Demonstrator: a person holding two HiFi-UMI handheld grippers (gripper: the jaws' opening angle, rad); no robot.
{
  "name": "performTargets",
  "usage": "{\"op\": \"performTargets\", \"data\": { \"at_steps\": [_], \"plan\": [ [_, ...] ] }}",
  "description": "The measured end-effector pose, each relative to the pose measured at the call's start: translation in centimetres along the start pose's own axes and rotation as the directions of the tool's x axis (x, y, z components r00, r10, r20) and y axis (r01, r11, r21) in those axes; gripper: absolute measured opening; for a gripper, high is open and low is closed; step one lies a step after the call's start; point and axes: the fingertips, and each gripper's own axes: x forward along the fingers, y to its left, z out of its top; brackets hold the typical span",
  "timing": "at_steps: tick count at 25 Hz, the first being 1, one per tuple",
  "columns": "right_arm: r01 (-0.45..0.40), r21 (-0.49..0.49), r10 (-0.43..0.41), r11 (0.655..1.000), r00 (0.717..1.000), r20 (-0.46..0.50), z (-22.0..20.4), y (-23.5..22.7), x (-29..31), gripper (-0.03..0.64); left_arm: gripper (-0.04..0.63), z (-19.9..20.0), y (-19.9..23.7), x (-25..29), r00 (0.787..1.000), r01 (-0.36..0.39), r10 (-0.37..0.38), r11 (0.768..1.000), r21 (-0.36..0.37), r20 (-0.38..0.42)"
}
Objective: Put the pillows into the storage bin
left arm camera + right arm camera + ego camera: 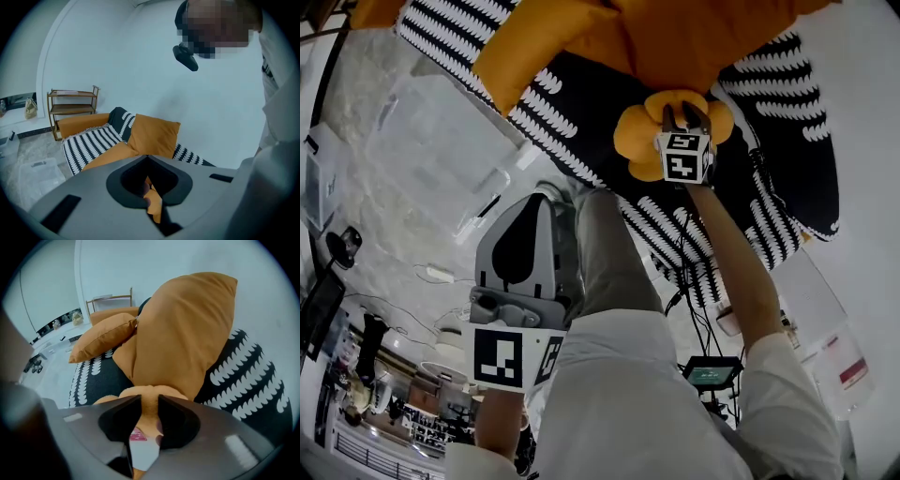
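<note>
The small orange pillow point(633, 131), seemingly round and lobed with no clear long axis, lies flat on the sofa's patterned throw point(769, 169), right of the clear storage bin point(441, 141). The right gripper point(685, 114) pinches it. That shallow bite may slip on lifting. The left gripper point(534, 211) is pressed together, empty.

Orange pillows point(694, 37) crowd the sofa's patterned throw point(787, 103) around the right gripper point(685, 118), clamped on a small yellow cushion point(636, 133); pale floor point(370, 220) lies open beside the clear storage bin point(431, 141), while the person's leg point(614, 253) and cables point(698, 300) block the middle
</note>
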Motion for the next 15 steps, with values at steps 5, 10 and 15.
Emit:
{"op": "performTargets", "data": {
  "at_steps": [5, 10, 15],
  "plan": [
    [-0.069, -0.025, 0.068, 0.997, 0.997, -0.035, 0.0, 1.1, -0.1, 0.035, 0.002, 0.2, 0.7, -0.4, 1.000, -0.015, 0.015, 1.000, -0.013, 0.008],
    [-0.106, 0.000, 0.106, 0.994, 0.994, -0.042, 0.4, 2.4, -1.4, 0.029, 0.002, -0.1, 2.3, -1.4, 0.999, -0.029, 0.029, 0.999, -0.035, 0.016],
    [-0.197, -0.063, 0.195, 0.978, 0.980, -0.028, 1.1, 5.6, -3.5, 0.028, 0.002, -0.6, 2.7, -2.4, 0.998, -0.051, 0.054, 0.996, -0.069, 0.042]
  ]
}}
